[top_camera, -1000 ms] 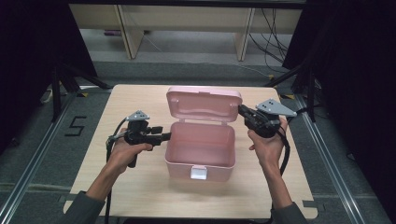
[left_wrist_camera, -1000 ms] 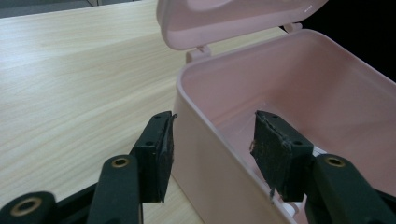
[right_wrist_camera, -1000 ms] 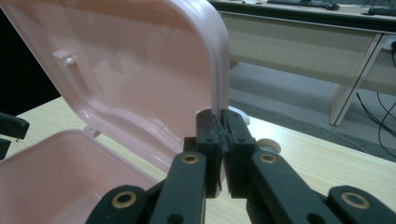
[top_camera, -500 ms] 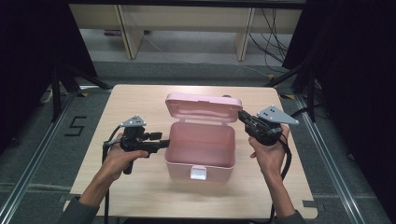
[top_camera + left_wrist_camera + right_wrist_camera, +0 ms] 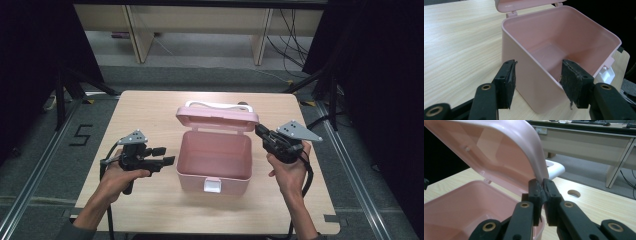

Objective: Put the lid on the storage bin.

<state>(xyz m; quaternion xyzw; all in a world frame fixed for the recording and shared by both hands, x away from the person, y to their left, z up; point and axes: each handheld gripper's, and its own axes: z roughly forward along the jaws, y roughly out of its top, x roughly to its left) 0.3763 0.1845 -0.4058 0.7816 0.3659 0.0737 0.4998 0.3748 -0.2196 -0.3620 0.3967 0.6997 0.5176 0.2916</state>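
The pink box stands mid-table with its lid raised, the right gripper clenched on the lid's edge at the box's right, and the left gripper, released with jaws just widening around nothing, just left of the box

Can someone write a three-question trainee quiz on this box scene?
1. True or false: the pink box has things inside.
2. What is the right hand-held gripper shut on? A) the lid's edge B) the white latch C) the handle
3. Fill in: the left hand-held gripper holds ____, its jaws apart beside the box.

Key
1. False; the inside is bare.
2. A; it pinches the lid, which stands raised.
3. nothing
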